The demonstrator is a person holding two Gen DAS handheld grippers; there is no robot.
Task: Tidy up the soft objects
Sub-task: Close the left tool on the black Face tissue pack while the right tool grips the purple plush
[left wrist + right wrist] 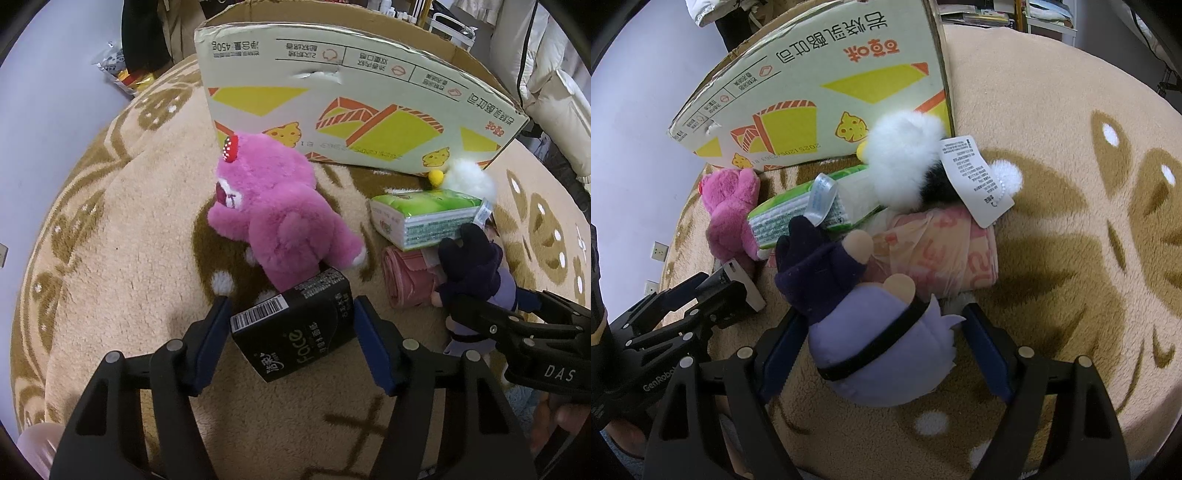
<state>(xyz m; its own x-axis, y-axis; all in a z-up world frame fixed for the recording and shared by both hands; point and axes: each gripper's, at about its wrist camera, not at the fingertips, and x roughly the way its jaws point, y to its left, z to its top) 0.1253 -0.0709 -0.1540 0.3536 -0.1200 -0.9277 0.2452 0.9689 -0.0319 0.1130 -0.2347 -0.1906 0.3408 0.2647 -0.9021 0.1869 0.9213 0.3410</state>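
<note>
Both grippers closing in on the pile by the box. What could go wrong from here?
1. The left gripper straddles the black tissue pack, which leans against the pink bear; lifting may drag or tip the bear.
2. The right gripper brackets the purple doll, which overlaps the pink bag roll and green tissue pack; pulling it could shift both.
3. The two grippers sit close together and could collide.

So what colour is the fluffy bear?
Pink. The fluffy bear has a red strawberry-like ear, seen best in the left wrist view.
</note>
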